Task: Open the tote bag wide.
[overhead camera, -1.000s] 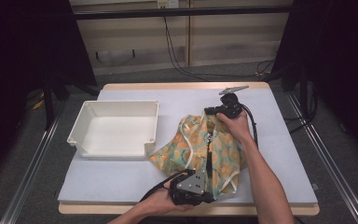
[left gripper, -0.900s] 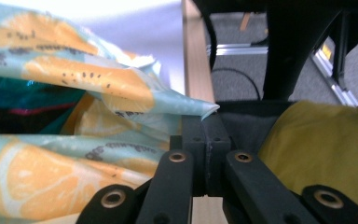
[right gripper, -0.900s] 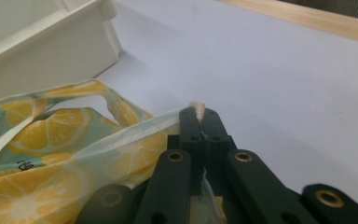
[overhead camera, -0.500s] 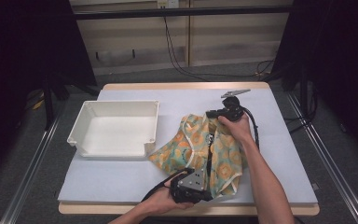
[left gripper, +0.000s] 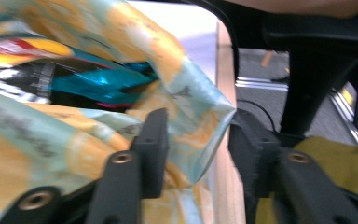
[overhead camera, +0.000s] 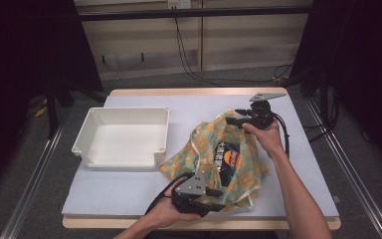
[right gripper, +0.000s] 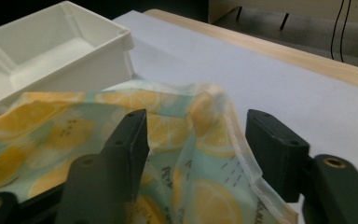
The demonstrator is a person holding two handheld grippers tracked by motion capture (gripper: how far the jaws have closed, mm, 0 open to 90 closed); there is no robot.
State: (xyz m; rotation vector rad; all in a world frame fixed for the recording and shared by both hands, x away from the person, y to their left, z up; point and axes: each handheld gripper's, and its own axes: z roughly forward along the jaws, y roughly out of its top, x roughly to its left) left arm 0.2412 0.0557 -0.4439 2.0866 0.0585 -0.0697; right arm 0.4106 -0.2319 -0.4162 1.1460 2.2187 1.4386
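Observation:
A lemon-print bag (overhead camera: 210,149) lies on the white table mat with a teal and orange snack packet (overhead camera: 229,160) showing in its mouth. My left gripper (overhead camera: 218,195) is at the bag's near edge. Its jaws have just been opening, and a corner of the bag (left gripper: 191,107) hangs loose between them, with the packet (left gripper: 93,81) beyond. At the bag's far edge my right gripper (overhead camera: 231,119) has also just been opening. The bag's hem (right gripper: 205,135) stands slack between its parted jaws, and the pads do not press on it.
An empty white tray (overhead camera: 129,109) stands left of the bag; the right gripper view has it (right gripper: 98,60) at the upper left. The table's wooden near edge (left gripper: 223,154) runs close to my left gripper. Cables trail off the far right.
Both grippers have opened and let go of the bag's edges. The right hand has drawn back to the right and up a little. The bag has slackened and the packet inside now shows.

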